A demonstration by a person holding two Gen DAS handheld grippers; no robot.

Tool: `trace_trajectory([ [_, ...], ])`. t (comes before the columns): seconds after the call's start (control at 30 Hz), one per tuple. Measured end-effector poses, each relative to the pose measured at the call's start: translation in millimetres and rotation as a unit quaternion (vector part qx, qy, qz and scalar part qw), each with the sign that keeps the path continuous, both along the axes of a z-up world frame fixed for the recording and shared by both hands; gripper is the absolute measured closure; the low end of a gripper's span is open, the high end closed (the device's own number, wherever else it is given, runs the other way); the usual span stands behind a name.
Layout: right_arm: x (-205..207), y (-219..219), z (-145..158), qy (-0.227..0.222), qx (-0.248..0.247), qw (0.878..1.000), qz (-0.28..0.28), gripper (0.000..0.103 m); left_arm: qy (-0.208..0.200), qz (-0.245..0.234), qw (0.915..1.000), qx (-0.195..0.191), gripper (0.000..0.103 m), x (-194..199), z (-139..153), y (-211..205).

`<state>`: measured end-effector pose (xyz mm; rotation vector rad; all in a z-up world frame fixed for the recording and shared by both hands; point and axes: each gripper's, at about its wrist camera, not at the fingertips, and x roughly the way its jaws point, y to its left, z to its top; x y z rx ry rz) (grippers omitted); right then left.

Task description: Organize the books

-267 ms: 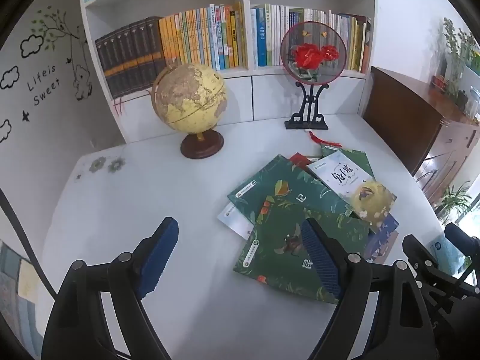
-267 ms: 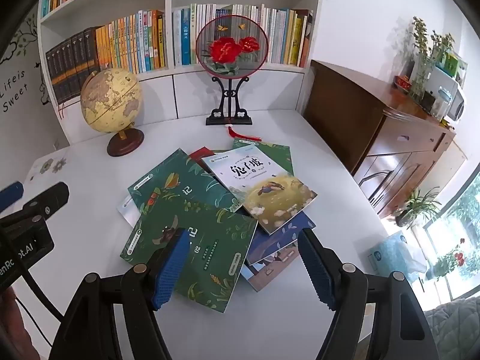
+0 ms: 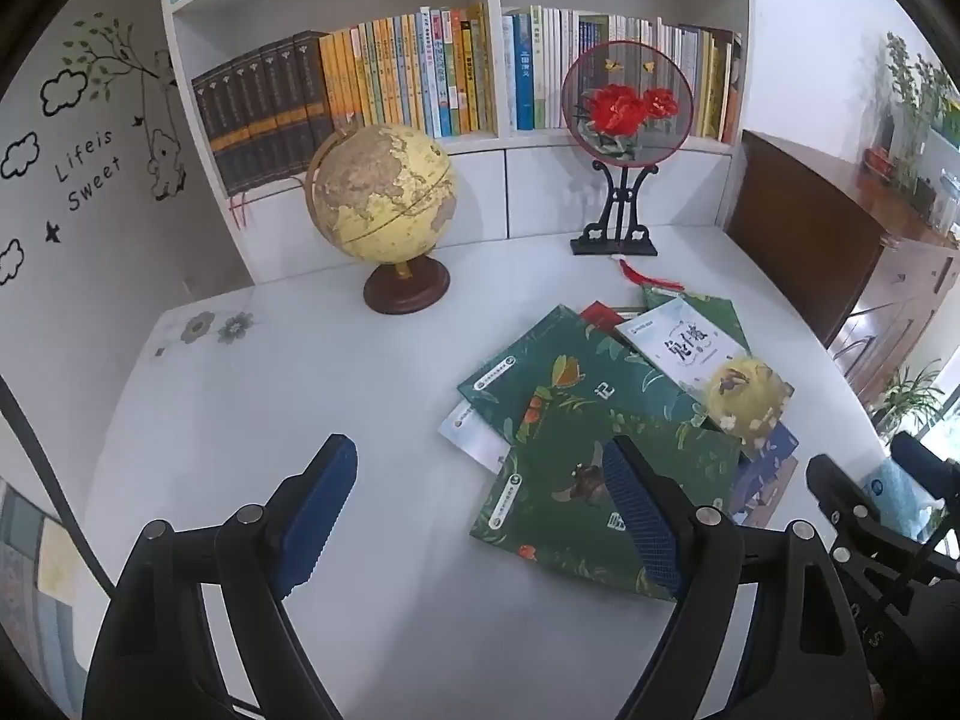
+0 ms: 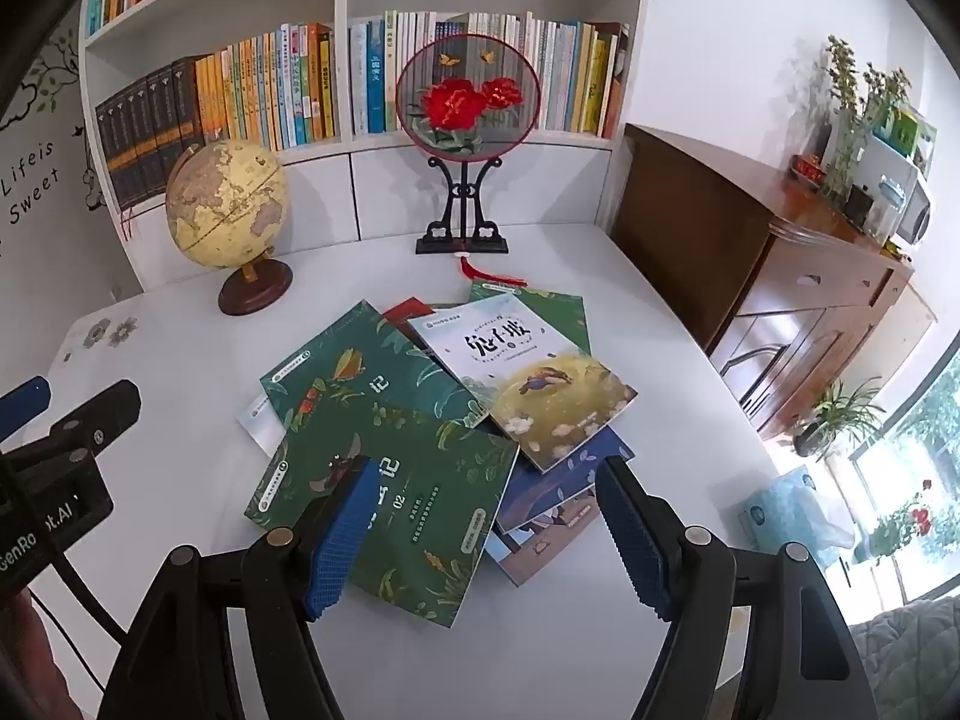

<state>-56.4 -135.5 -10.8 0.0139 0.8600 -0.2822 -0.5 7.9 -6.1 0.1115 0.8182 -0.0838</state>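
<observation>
Nearest, at the bottom of the left wrist view: left gripper [image 3: 480, 504], blue pads spread wide apart, clamped on nothing, over bare white table [image 3: 252, 420]. At the bottom of the right wrist view: right gripper [image 4: 486, 516], pads likewise wide apart and empty, above the near edge of the scattered books [image 4: 444, 420]. Just beyond the pads, lower centre of that view: a green book [image 4: 414, 510] lying on top, overlapping a second green book [image 4: 360, 378] toward the upper left. To the right, a white and yellow book [image 4: 528, 378] resting over blue books [image 4: 570, 480]. Further back, in the left half: a globe [image 4: 225, 204] on a round wooden base. At centre, a round fan [image 4: 468, 96] with red flowers on a black stand. Behind both, across the top of the frame: a white bookshelf [image 4: 342, 48] full of upright books. At right, a brown wooden cabinet [image 4: 780, 276].
</observation>
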Motion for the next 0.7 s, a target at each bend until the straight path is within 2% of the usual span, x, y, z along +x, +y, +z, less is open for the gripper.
trace_trajectory([
  [0.07, 0.3, -1.4, 8.7, -0.006, -0.001, 1.000, 0.002, 0.030, -0.001, 0.001, 1.0000, 0.000, 0.020, -0.5, -0.8, 2.4],
  [0.7, 5.1, 8.8, 5.6, -0.006, 0.000, 1.000, 0.017, 0.030, 0.016, -0.019, 0.9994, -0.025, 0.020, 0.5, -3.3, -0.6],
])
